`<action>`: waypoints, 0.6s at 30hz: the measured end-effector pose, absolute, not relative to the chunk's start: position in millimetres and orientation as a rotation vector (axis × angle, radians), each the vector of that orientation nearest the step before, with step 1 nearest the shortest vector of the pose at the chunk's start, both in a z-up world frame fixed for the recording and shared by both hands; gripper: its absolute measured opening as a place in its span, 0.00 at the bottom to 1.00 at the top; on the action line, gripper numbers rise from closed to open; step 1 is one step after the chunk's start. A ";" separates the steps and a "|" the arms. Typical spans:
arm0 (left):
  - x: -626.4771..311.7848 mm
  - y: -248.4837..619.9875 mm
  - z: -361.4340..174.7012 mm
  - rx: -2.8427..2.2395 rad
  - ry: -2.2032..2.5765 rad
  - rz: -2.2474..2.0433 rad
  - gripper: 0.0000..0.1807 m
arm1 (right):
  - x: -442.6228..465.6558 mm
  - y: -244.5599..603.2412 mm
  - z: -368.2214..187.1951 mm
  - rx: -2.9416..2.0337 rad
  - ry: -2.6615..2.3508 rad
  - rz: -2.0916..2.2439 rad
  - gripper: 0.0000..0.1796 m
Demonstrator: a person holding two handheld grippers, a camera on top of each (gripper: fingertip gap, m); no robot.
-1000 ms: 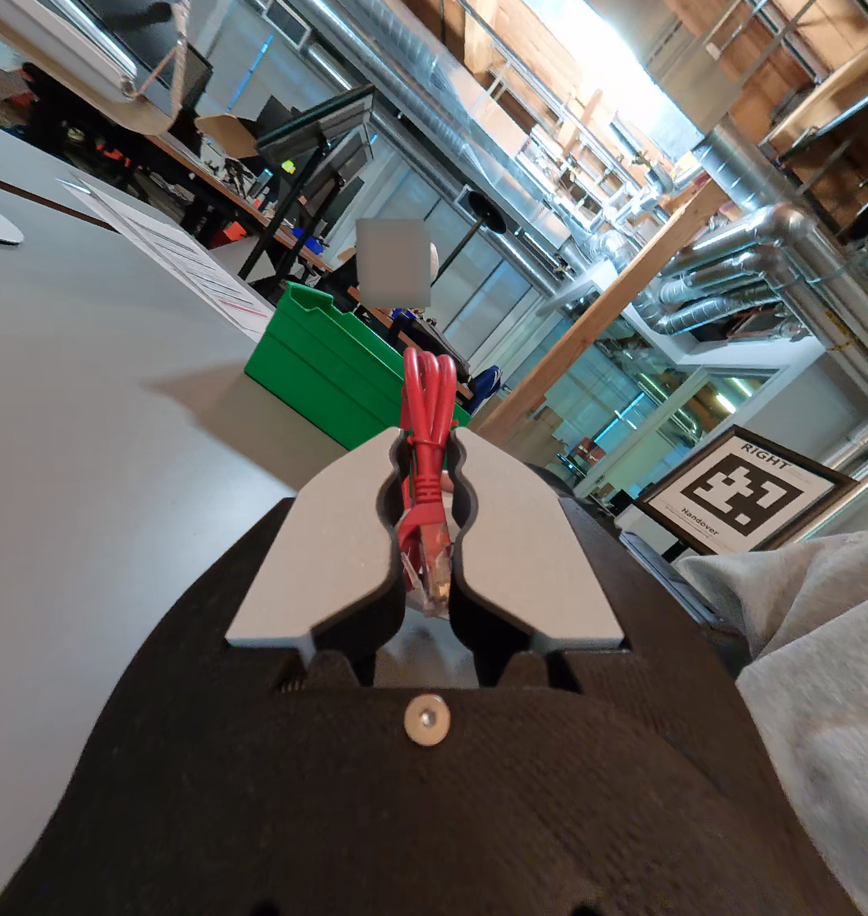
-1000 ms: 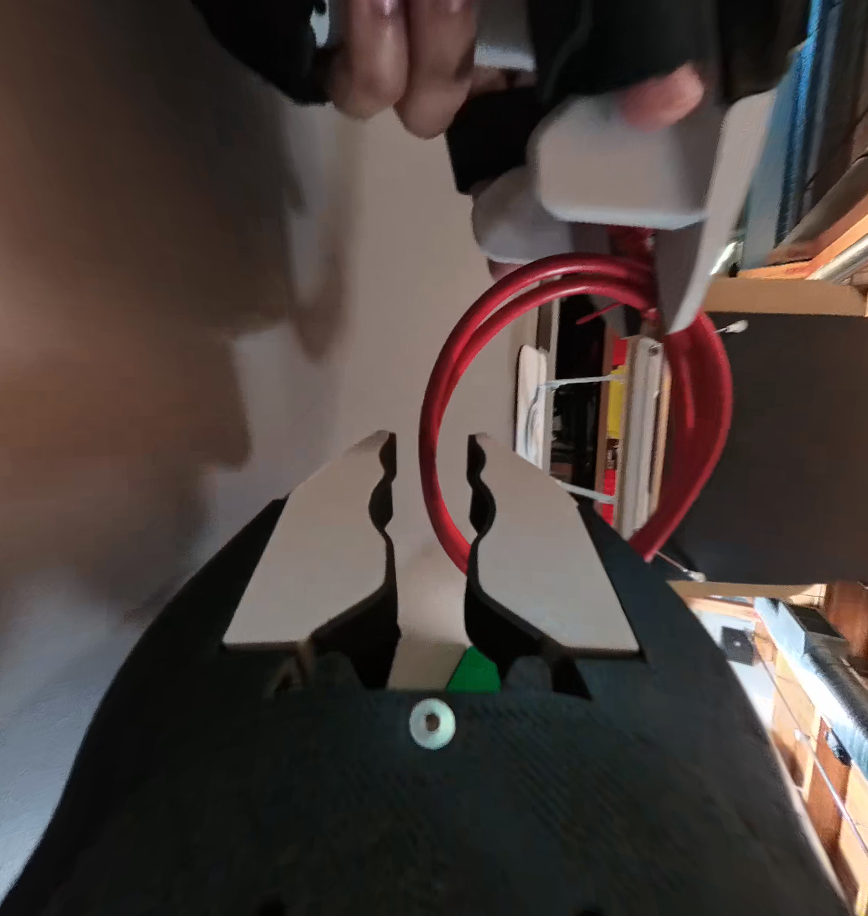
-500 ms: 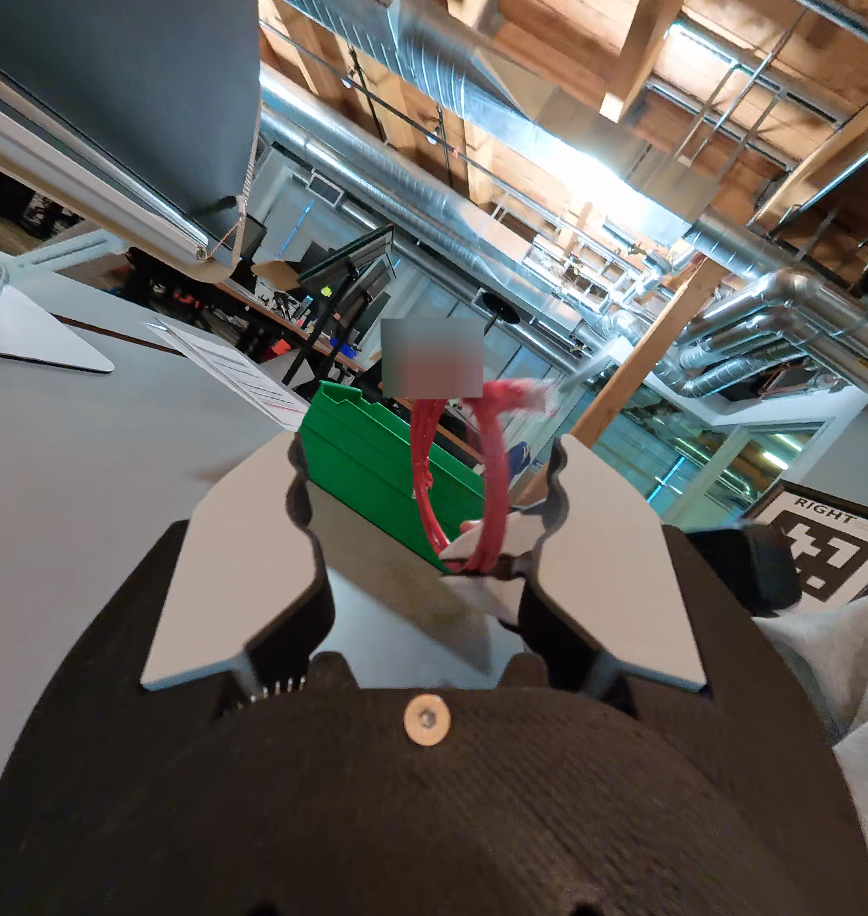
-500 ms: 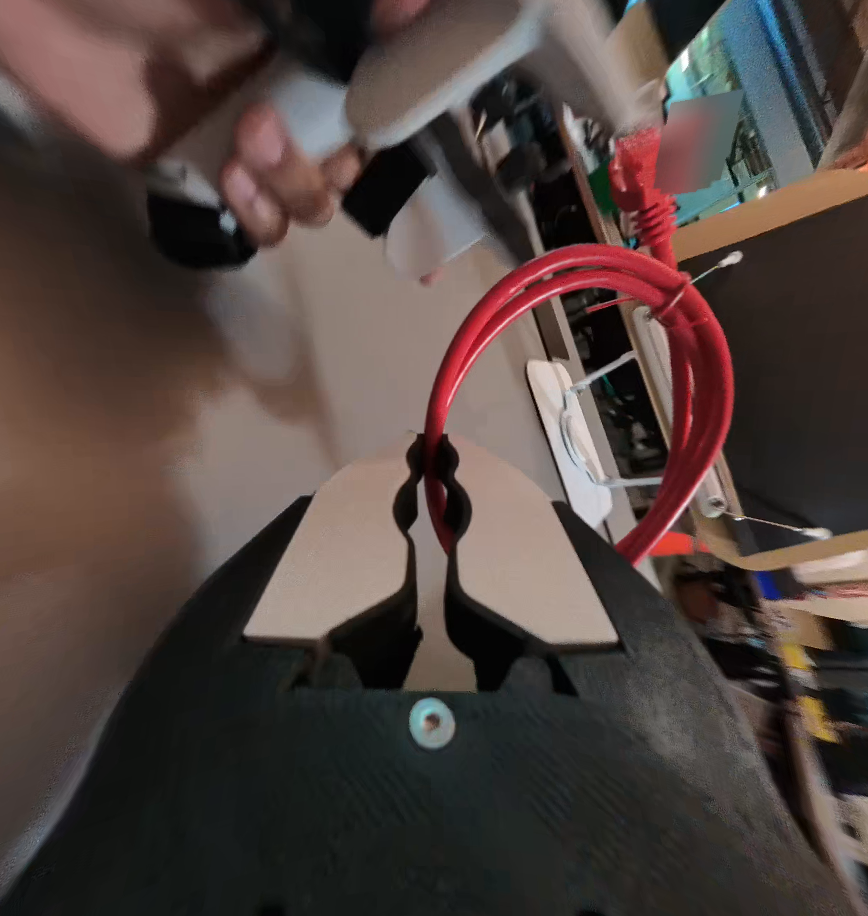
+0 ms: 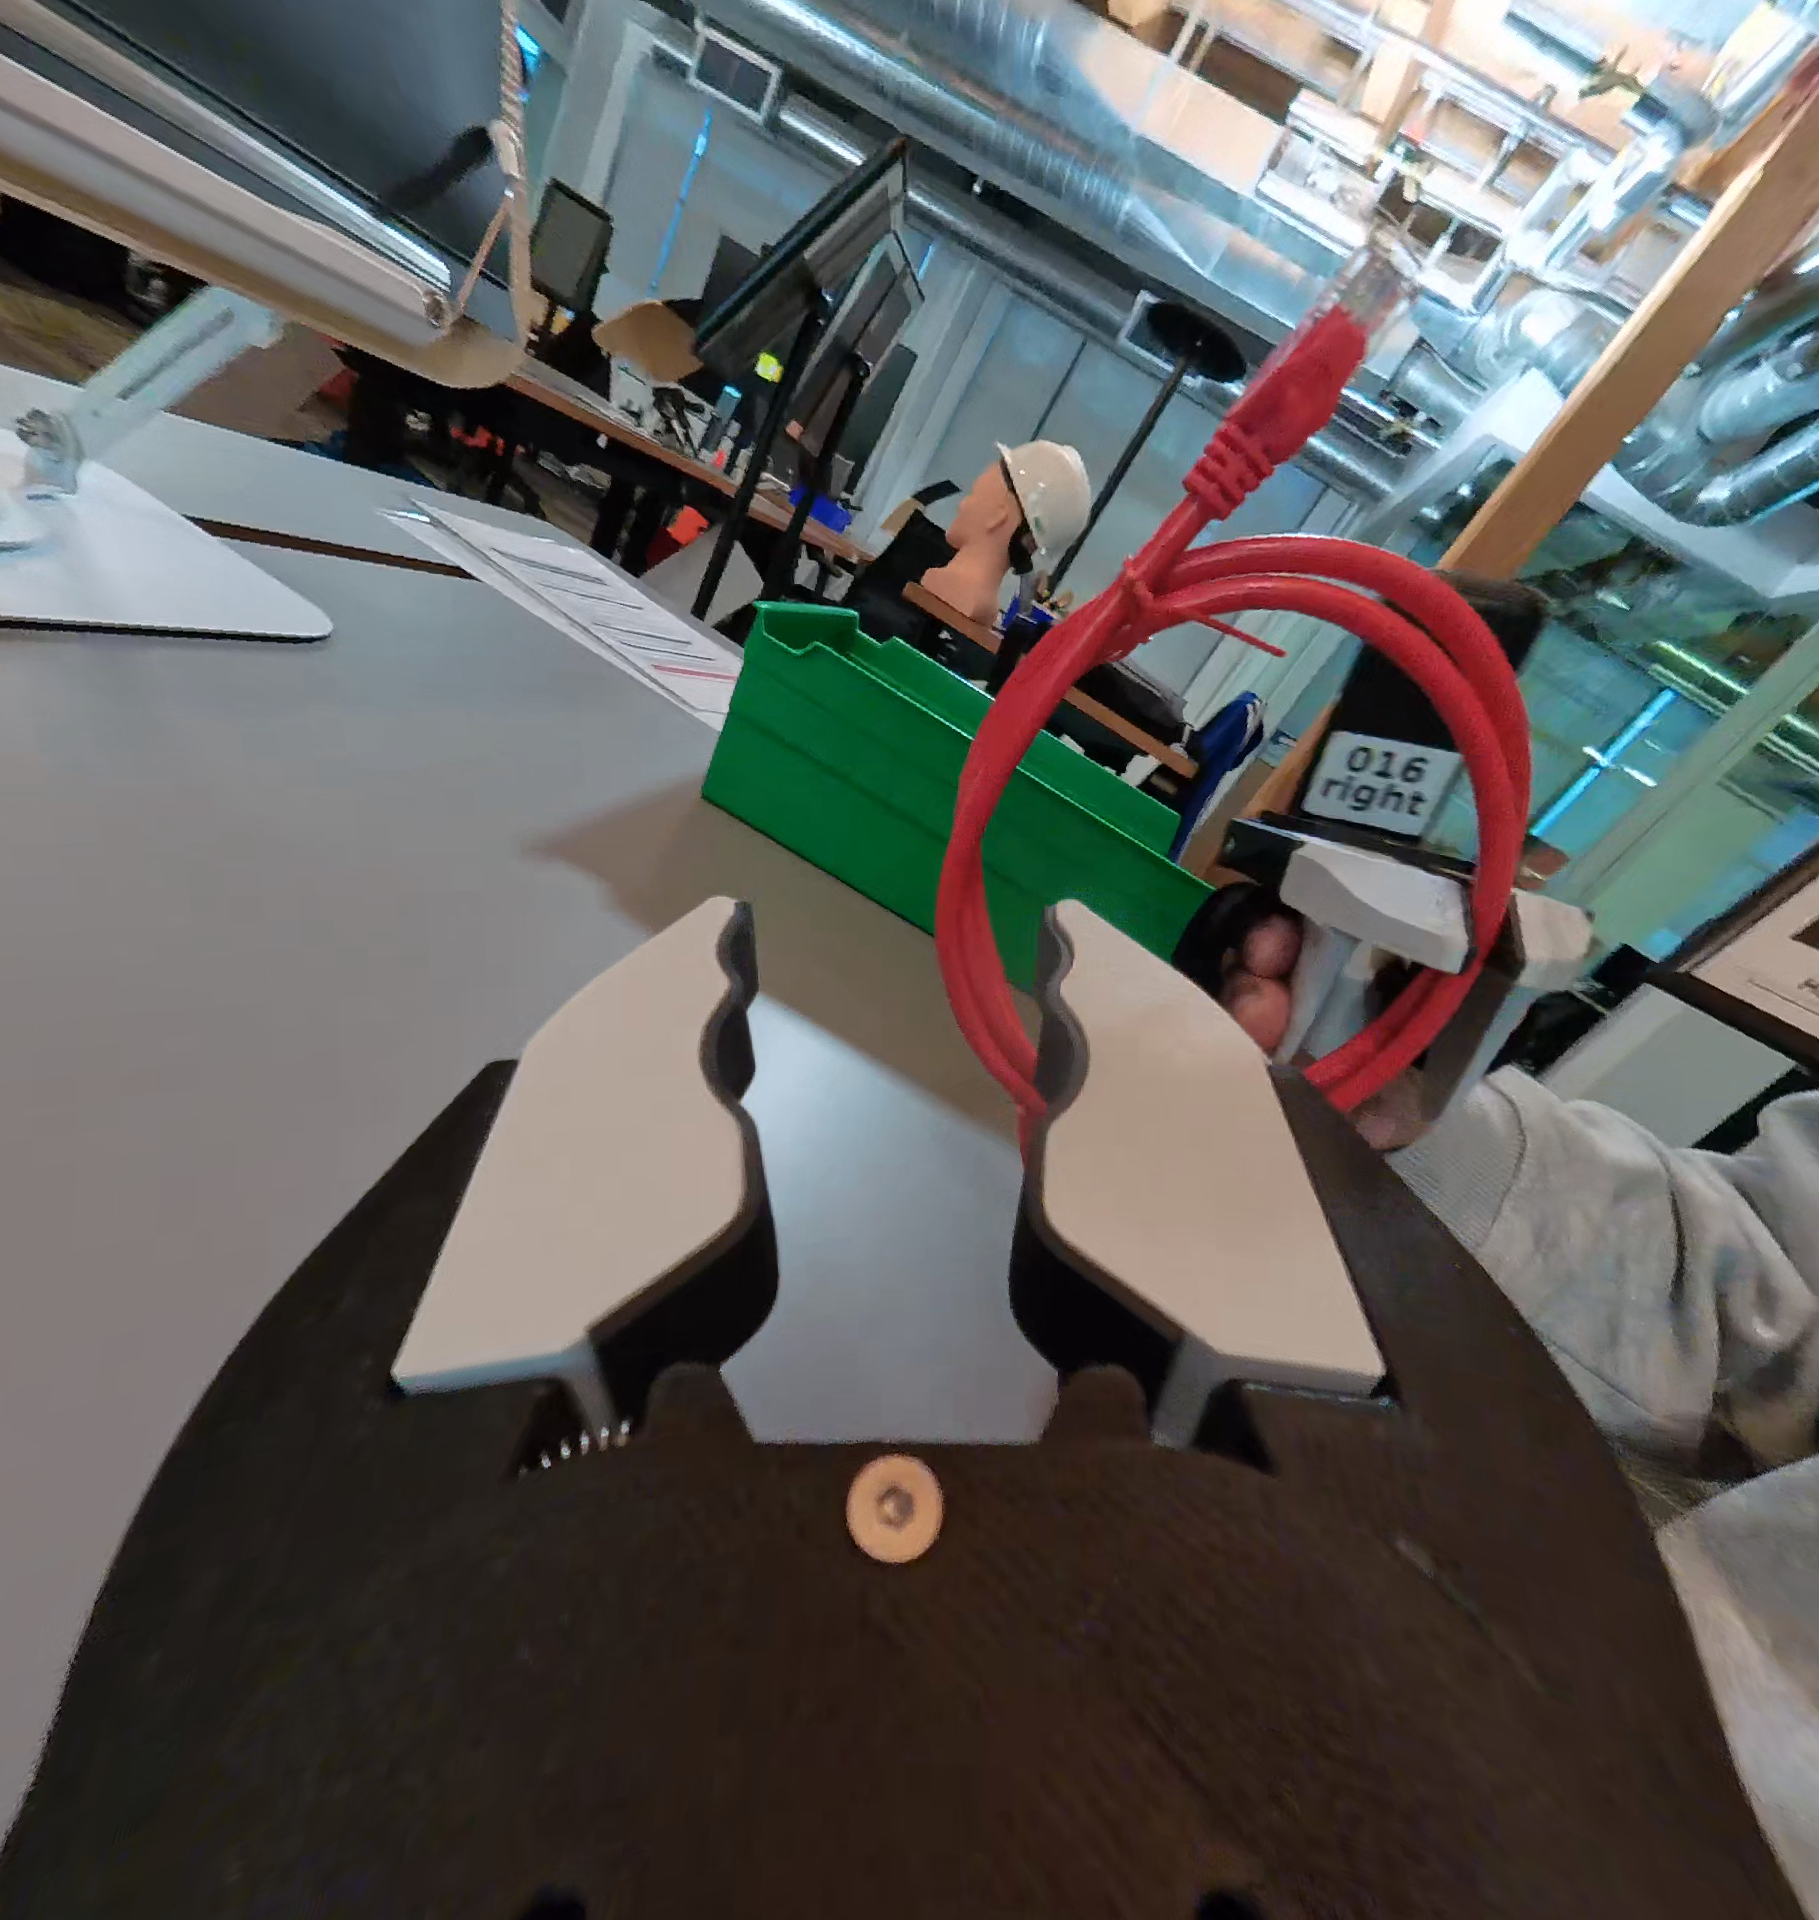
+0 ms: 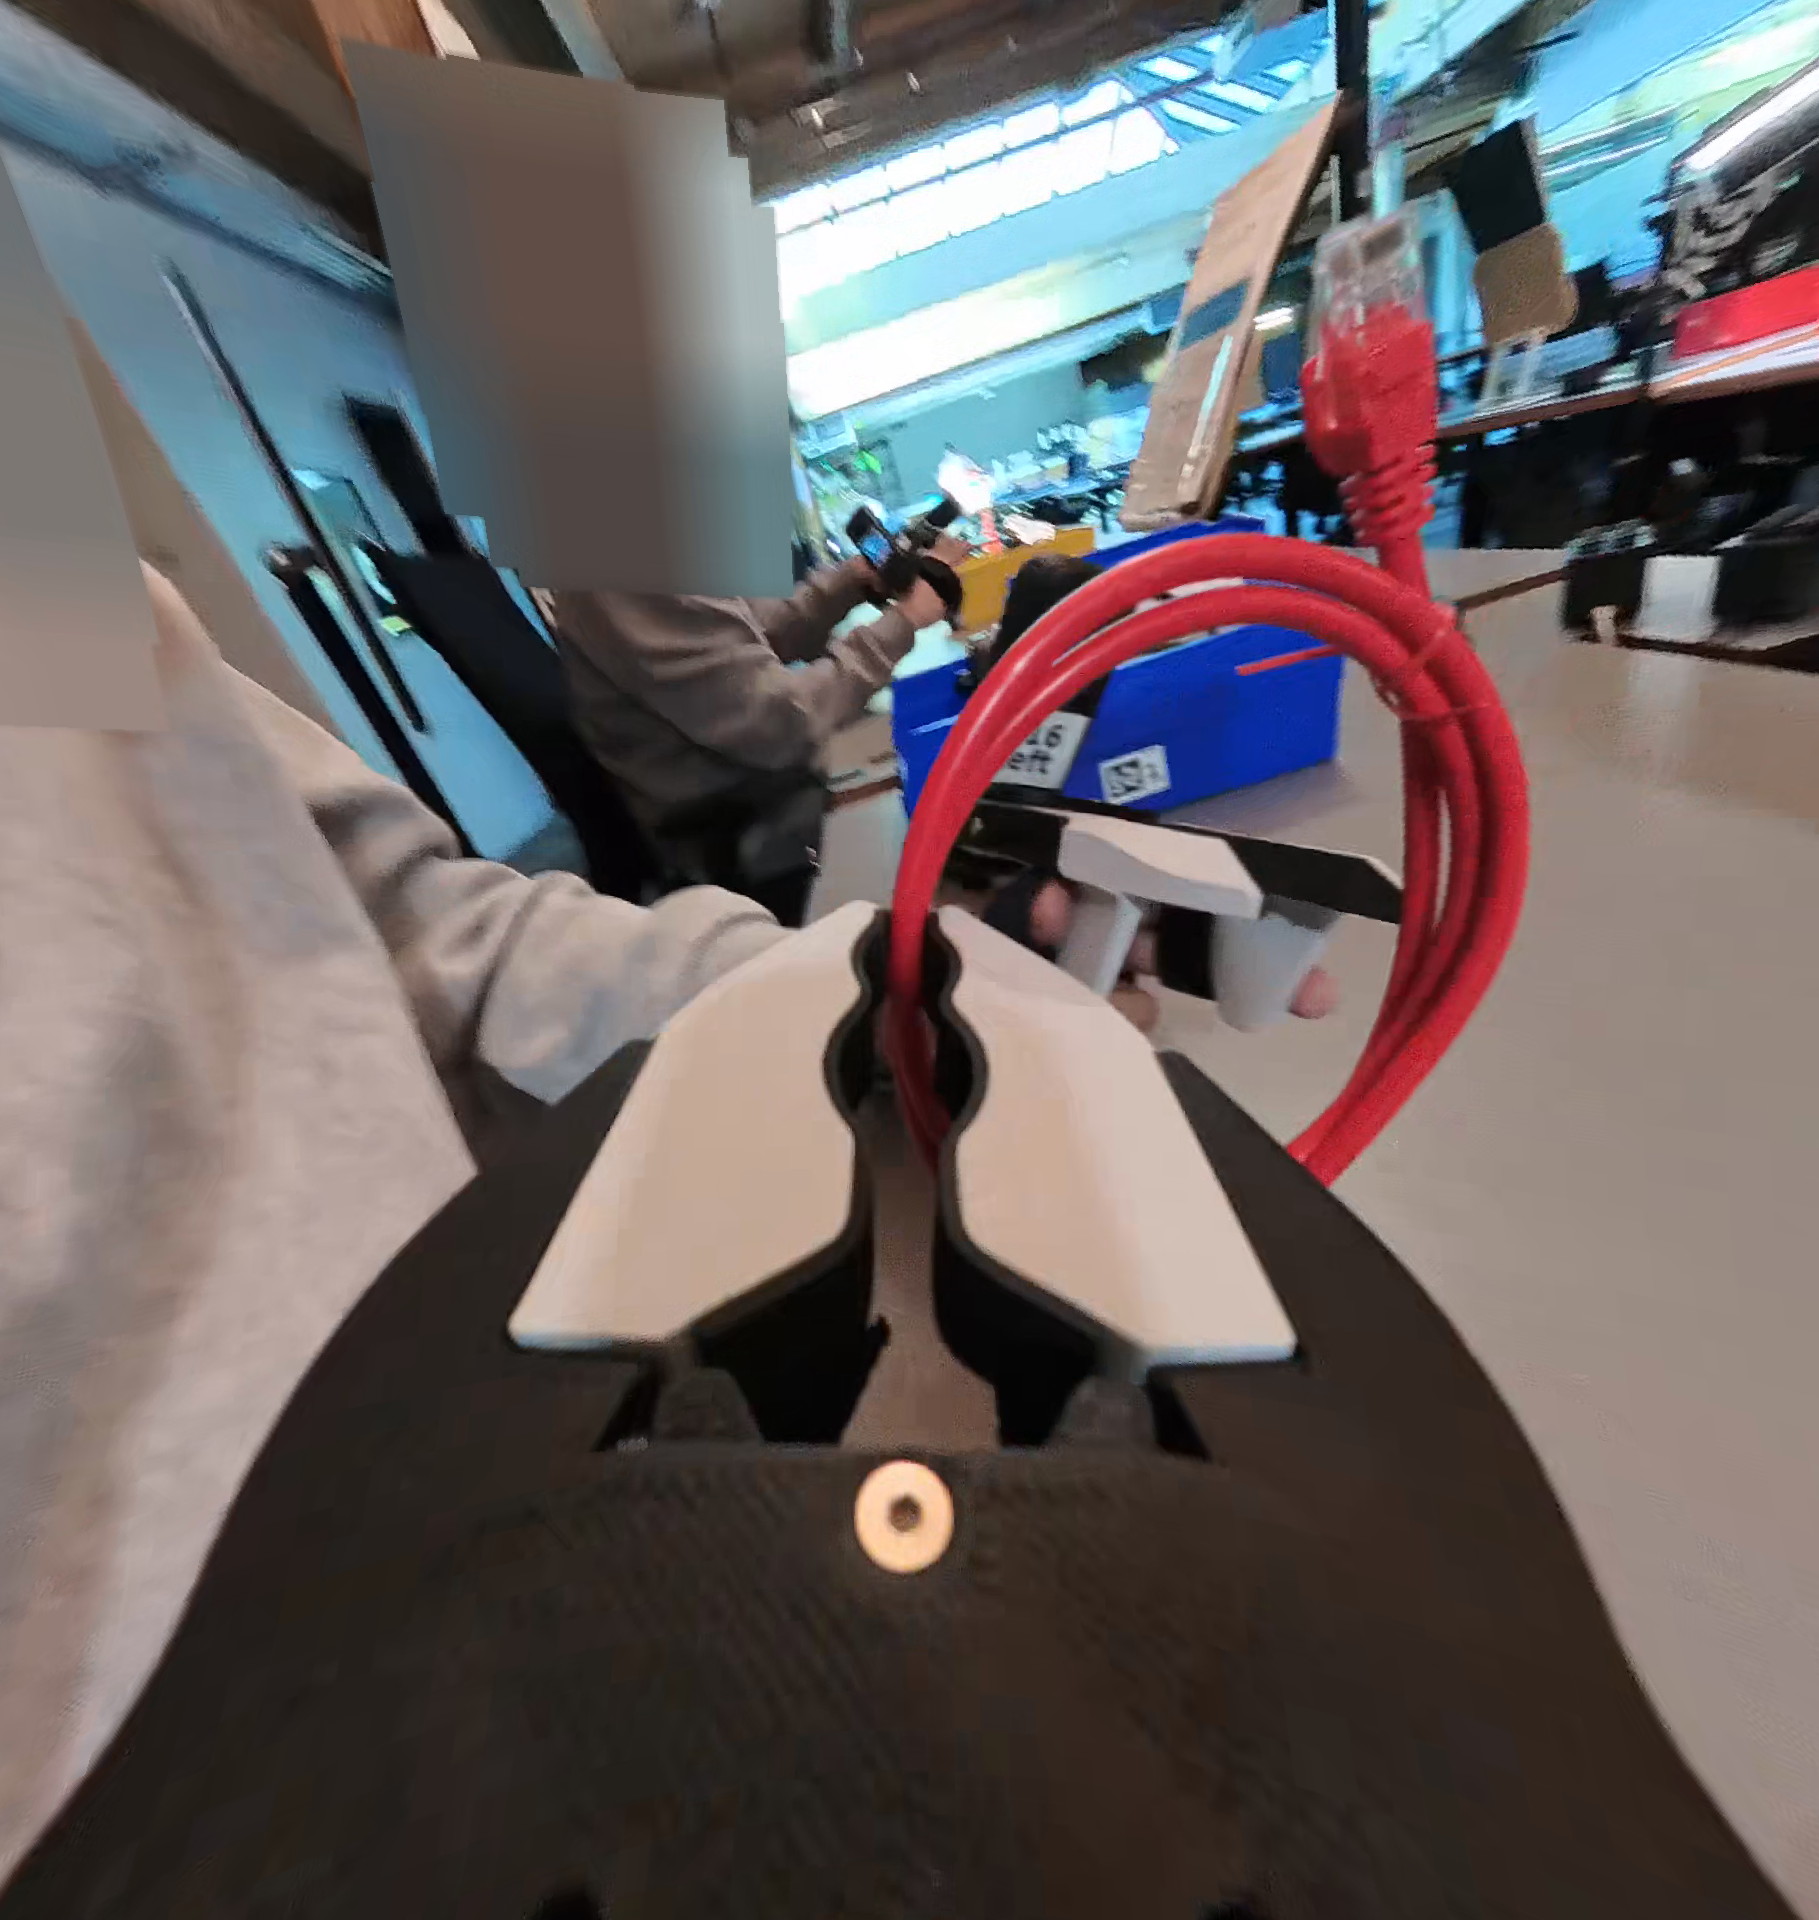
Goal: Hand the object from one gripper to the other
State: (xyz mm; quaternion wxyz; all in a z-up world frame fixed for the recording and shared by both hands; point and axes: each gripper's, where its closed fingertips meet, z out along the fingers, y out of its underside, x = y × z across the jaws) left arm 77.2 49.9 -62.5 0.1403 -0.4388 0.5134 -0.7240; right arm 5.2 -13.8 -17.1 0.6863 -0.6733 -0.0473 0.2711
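Note:
A coiled red network cable, tied with a thin tie and with a clear plug at its top end, hangs upright above the grey table. My right gripper is shut on the coil's left strand. In the left wrist view the right gripper shows from the side at right, clamped on the coil. My left gripper is open and empty; the coil stands just beyond its right finger. The left gripper also shows through the loop in the right wrist view.
A green bin stands on the table beyond the grippers, with a printed sheet and a white stand base to the left. A blue bin sits on the table's far side. A seated person is behind.
The left gripper, shut on the cable a second ago, has opened and let it go. The right gripper has shut on the coil and now carries it alone.

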 end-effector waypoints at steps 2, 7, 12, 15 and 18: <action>73.9 42.8 -60.1 -1.236 1.509 -2.145 0.28 | 3.4 -14.8 -14.8 -1.482 -0.090 0.685 0.04; 69.3 28.5 -62.7 -1.209 1.584 -2.189 0.21 | -5.4 -13.9 -13.4 -1.451 -0.083 0.800 0.04; 67.0 25.7 -63.9 -1.207 1.604 -2.196 0.06 | -15.8 -10.6 -17.3 -1.462 -0.104 0.830 0.04; 67.0 24.6 -67.9 -1.208 1.646 -2.148 0.04 | -17.2 -10.0 -18.4 -1.461 -0.108 0.831 0.04; 67.4 24.1 -70.1 -1.200 1.666 -2.101 0.04 | -14.5 -10.5 -16.8 -1.435 -0.100 0.825 0.04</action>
